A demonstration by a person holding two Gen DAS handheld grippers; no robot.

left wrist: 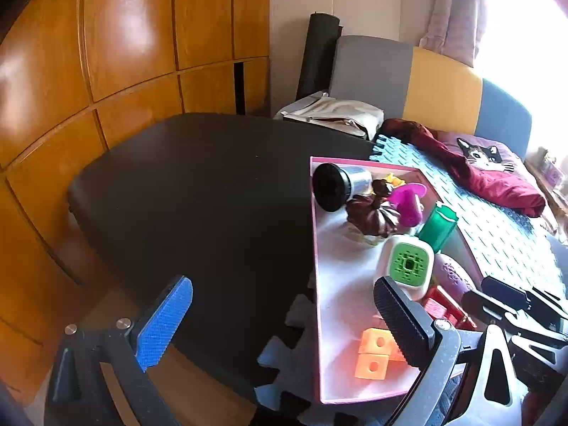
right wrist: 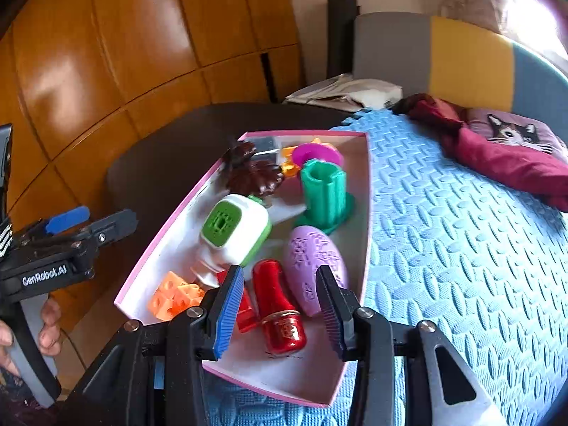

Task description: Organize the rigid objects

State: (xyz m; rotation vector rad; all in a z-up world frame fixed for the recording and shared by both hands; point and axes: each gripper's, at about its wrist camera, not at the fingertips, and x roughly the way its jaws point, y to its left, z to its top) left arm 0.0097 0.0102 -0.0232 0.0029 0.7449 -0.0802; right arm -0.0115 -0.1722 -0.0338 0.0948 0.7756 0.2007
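Note:
A pink-rimmed white box point(right wrist: 367, 191) point(left wrist: 314, 234) sits on a blue foam mat point(right wrist: 461, 230). It holds several rigid toys: a red bottle point(right wrist: 280, 305), a purple oval point(right wrist: 316, 266), a green spool point(right wrist: 325, 191), a white and green cube point(right wrist: 234, 227) point(left wrist: 408, 266), orange blocks point(right wrist: 174, 296) point(left wrist: 372, 353), a brown piece point(right wrist: 252, 174), a magenta spool point(left wrist: 408, 202) and a black cylinder point(left wrist: 333, 186). My right gripper point(right wrist: 280, 312) is open, its jaws standing either side of the red bottle just above it. My left gripper point(left wrist: 284, 319) is open and empty at the box's left edge.
A black table top point(left wrist: 198, 191) lies left of the box. Wooden cabinets point(left wrist: 106, 53) stand behind. A dark red cloth point(left wrist: 490, 177) and cat cushion point(right wrist: 514, 131) lie on the mat at the back right. A sofa back point(left wrist: 426, 81) rises behind.

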